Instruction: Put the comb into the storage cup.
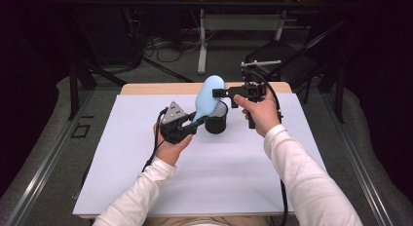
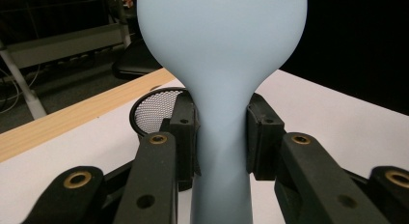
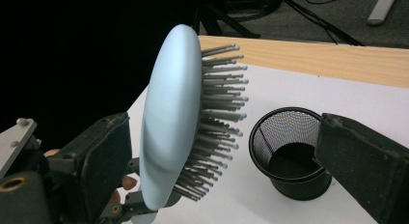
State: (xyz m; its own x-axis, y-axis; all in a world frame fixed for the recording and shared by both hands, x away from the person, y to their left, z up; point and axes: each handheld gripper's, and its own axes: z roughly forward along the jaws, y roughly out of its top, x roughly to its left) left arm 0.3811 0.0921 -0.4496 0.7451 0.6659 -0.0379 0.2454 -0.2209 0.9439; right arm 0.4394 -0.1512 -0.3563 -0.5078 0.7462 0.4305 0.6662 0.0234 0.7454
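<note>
Pale-blue hairbrush (image 1: pixel 208 97) stands clamped by its handle in the left tongs (image 1: pixel 197 122) above the black mesh cup (image 1: pixel 216 120), while the right tongs (image 1: pixel 220 93), jaws apart around its head, likely must close next for a handover.

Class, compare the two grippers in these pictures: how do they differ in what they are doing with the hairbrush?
The left gripper is clamped on the pale blue hairbrush at its narrow handle; the right gripper stands open around the brush's head, its pads apart from it. The left one grips low, beside the black mesh cup; the right one reaches in higher, at the head. Both are black, two-jawed and hand-held above the white table.
</note>
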